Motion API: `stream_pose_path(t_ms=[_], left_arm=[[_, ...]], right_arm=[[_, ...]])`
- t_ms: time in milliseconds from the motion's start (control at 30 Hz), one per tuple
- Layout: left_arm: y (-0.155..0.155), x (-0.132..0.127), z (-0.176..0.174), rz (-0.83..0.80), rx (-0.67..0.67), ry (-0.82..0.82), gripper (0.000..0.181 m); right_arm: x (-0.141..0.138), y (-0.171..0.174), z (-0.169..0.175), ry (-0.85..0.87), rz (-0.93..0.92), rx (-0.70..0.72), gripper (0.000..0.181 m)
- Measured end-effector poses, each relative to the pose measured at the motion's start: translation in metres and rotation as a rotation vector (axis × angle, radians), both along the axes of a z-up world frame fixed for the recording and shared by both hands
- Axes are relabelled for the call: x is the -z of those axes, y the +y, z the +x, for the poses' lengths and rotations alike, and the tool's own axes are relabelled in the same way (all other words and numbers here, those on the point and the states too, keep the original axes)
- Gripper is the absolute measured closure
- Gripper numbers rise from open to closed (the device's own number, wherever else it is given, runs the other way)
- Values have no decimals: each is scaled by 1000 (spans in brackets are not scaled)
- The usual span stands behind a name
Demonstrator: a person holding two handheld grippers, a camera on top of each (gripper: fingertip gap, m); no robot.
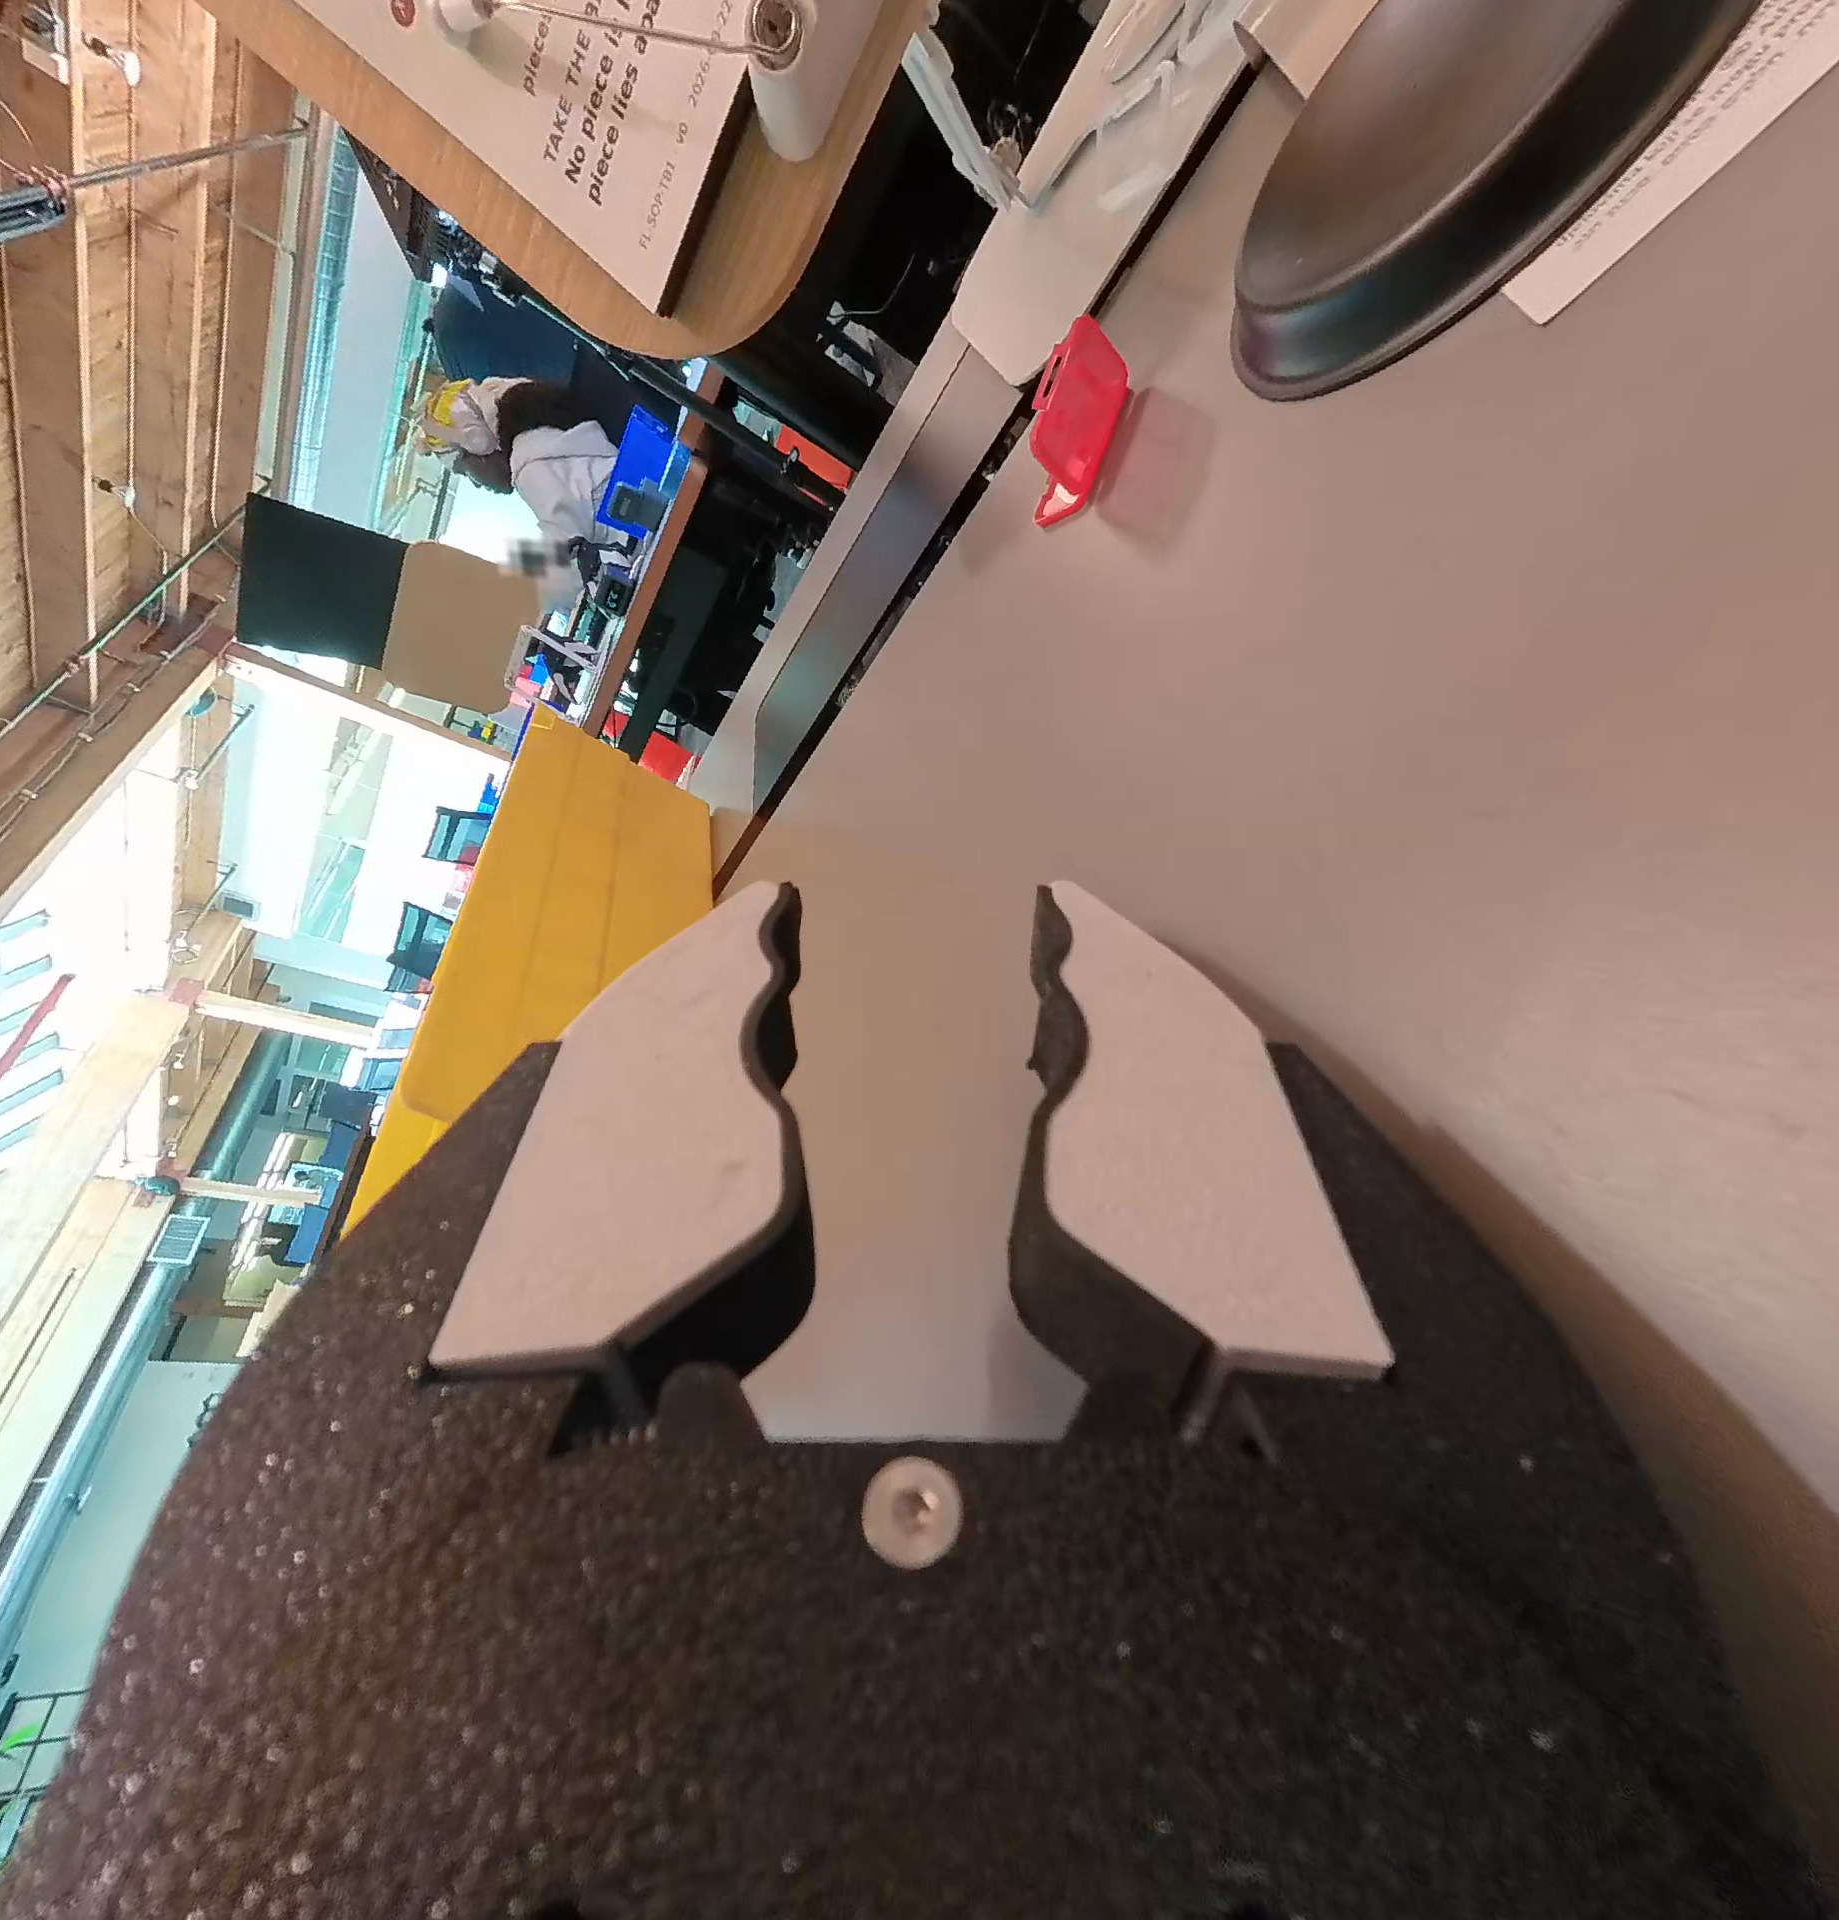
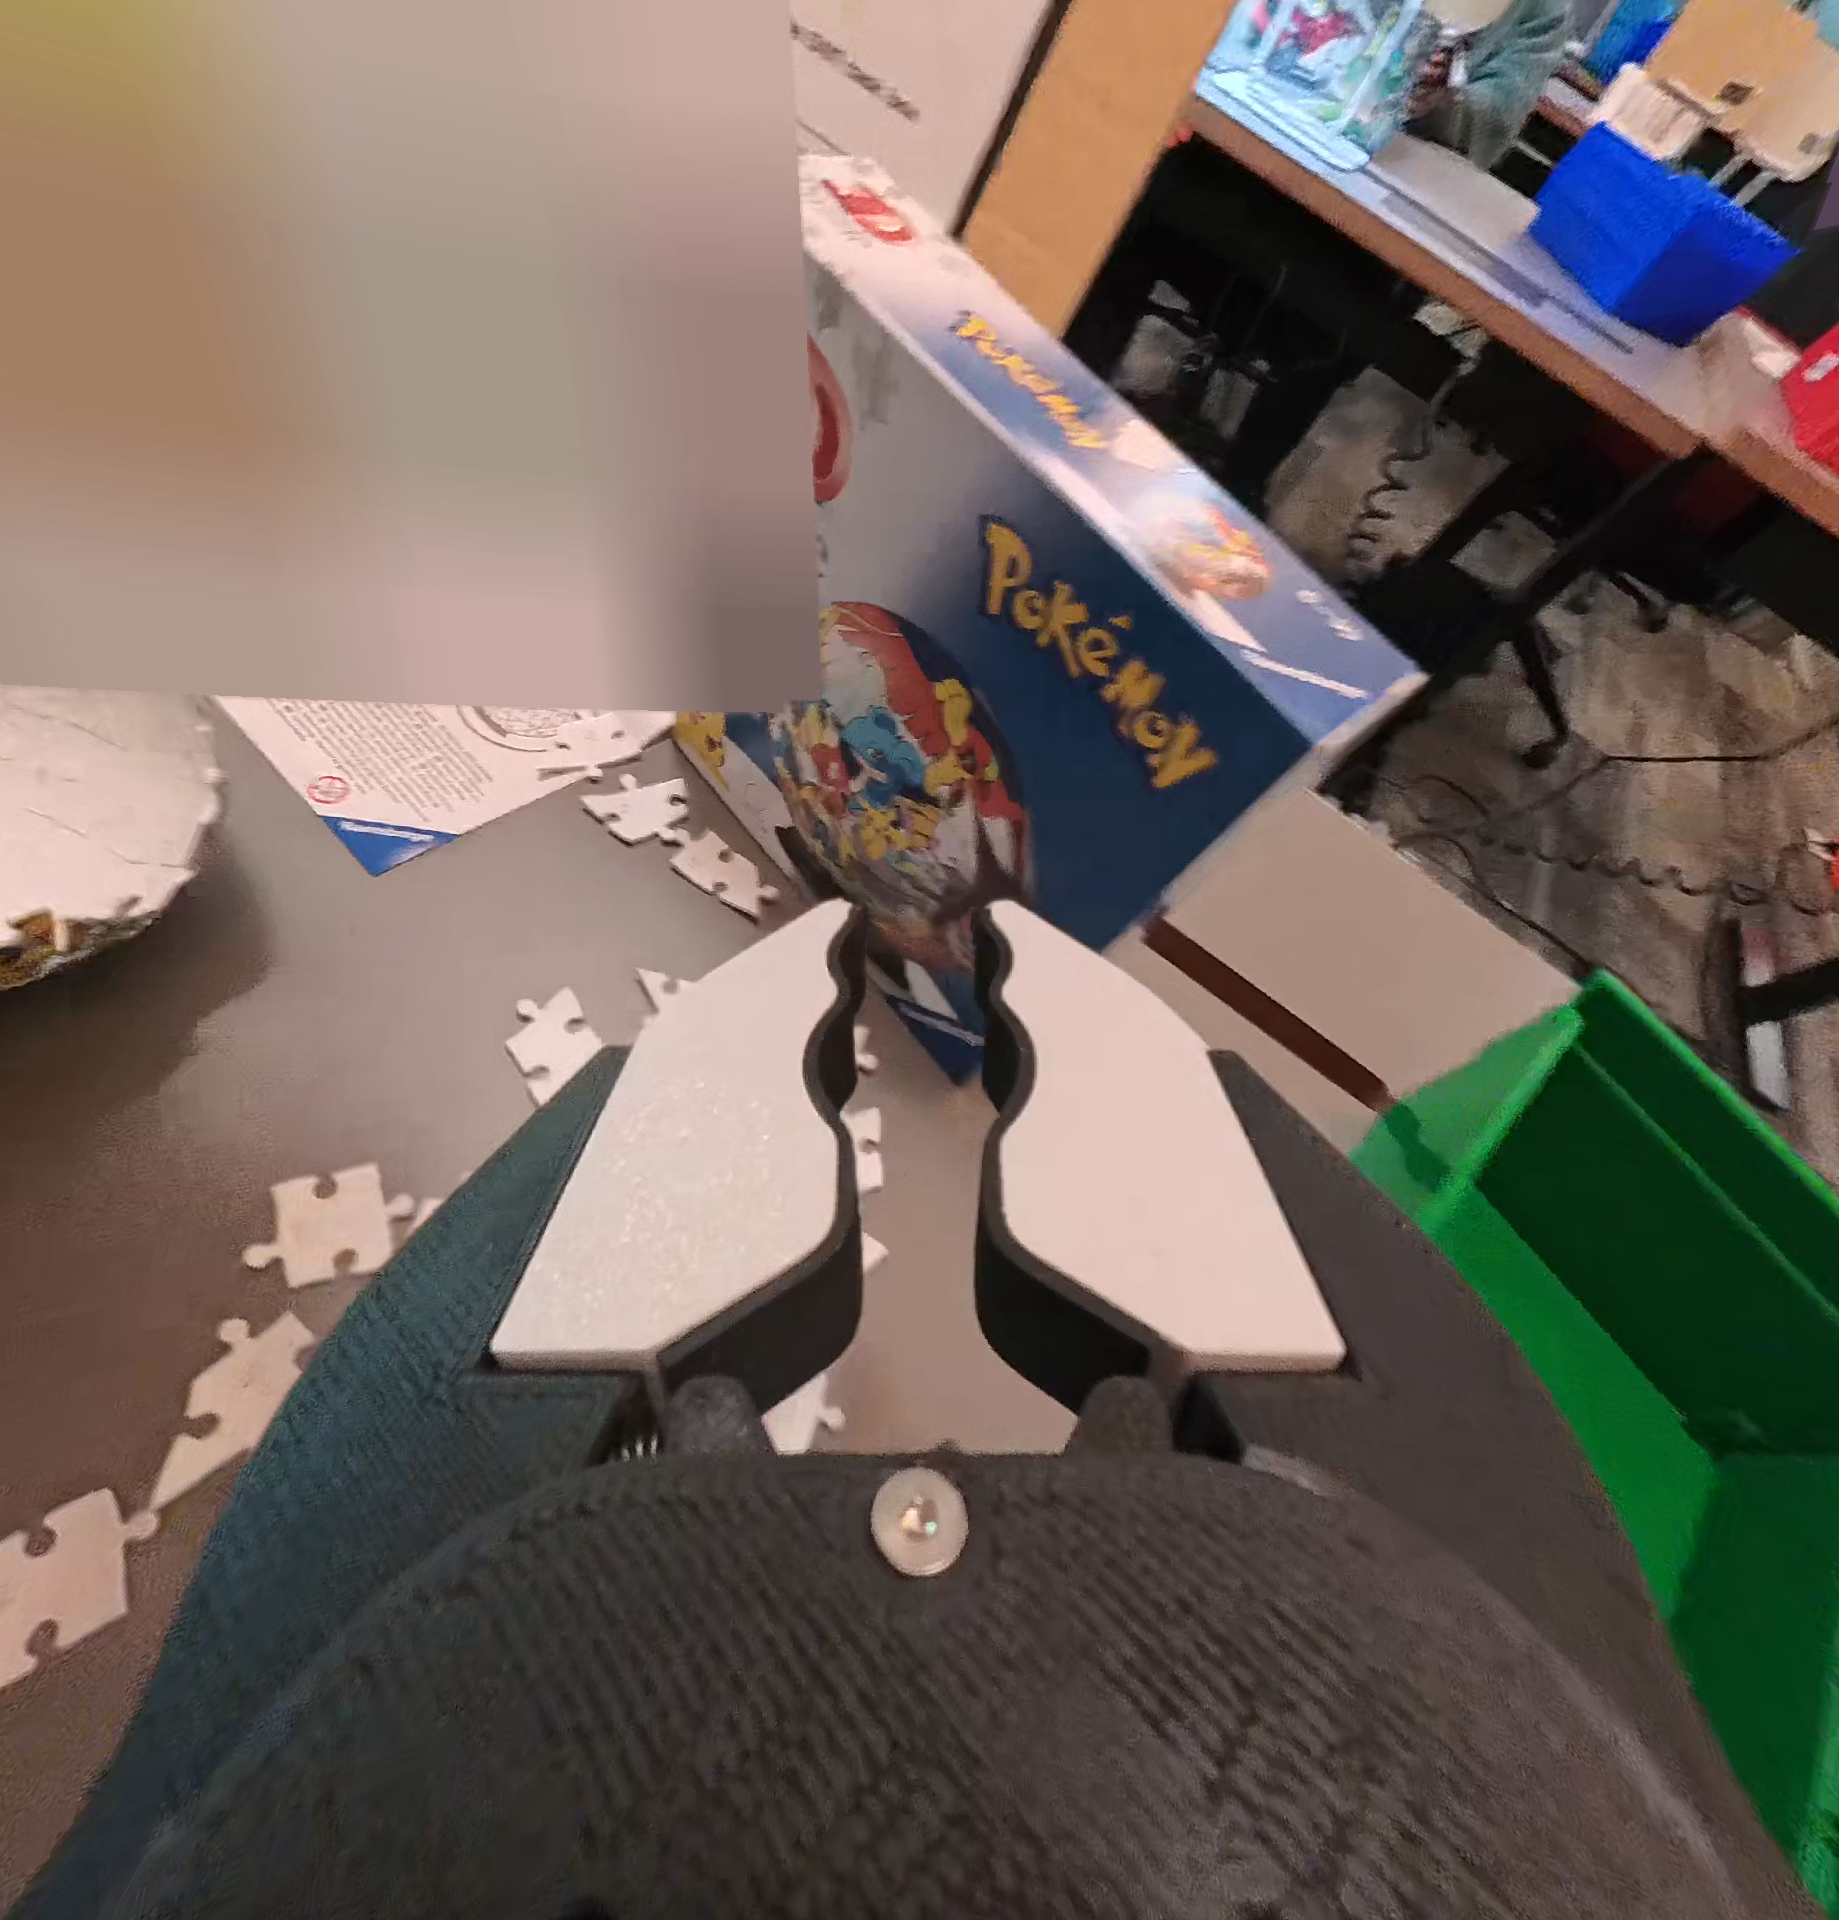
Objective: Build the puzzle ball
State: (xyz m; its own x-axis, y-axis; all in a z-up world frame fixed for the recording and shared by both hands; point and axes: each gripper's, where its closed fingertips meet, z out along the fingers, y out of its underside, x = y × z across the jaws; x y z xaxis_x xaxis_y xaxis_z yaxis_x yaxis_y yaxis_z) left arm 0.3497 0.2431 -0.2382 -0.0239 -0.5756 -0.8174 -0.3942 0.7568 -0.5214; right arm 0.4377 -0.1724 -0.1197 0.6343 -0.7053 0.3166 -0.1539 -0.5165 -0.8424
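The puzzle ball (image 2: 63, 831) exists only as a partial curved shell, lying at the left edge of the right wrist view on the dark table (image 2: 146, 1122). Its white inner face points up, its broken edge is jagged, and a strip of printed colour shows along the lower rim. Loose pieces (image 2: 328, 1226) lie scattered white side up between the shell and the blue puzzle box (image 2: 1081, 727), which stands tilted near an instruction sheet (image 2: 416, 769).

The right gripper (image 2: 915, 925) is spread a little and holds nothing; it points toward the box, not the shell. The left gripper (image 1: 915, 904) is spread wider, also empty, and is rolled sideways over bare table, with a red clip (image 1: 1076, 416) and a dark round dish (image 1: 1466, 208) well ahead.

Risks, as judged:
- Flat pieces may slide or skid when pinched from above.
- White backs hide the print, so a wrong piece may be chosen.
- Pressing on the unsupported shell may pop its joints apart.
- A sweep of either gripper may push pieces off the table edge.
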Motion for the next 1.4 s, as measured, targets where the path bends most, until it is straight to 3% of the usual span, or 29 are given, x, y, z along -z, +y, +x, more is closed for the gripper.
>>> stream_pose_path(t_ms=[167, 367, 500, 567, 667, 733, 767, 867, 967, 1133, 1400], left_arm=[[-5, -4, 0, 16, 15, -13, 138], [-15, -13, 2, -15, 33, -51, 136], [-25, -14, 3, -16, 35, -25, 137], [-39, -26, -6, -18, 45, -38, 137], [-83, -33, -27, -158, 118, -25, 136], [-121, -27, -44, -297, 181, 55, 135], [-138, -27, -51, -358, 198, 78, 146], [-181, -35, -72, -444, 253, 150, 136], [-176, -67, -78, -290, 160, 63, 132], [-214, -84, -79, -356, 260, 47, 126], [-220, -41, -68, -475, 235, 243, 133]], right_arm=[[-24, -54, -23, -79, -94, 207, 159], [8, -110, -99, 57, -134, 274, 155], [27, -152, -141, 113, -63, 336, 152], [40, -169, -154, 129, -54, 350, 149], [56, -191, -162, 169, -50, 391, 142], [61, -189, -159, 162, 63, 421, 138], [66, -181, -160, 166, 102, 389, 133], [82, -174, -158, 163, 28, 321, 127], [86, -180, -151, 157, -11, 339, 123], [95, -178, -143, 173, 97, 320, 125], [101, -175, -147, 187, 51, 277, 132]])
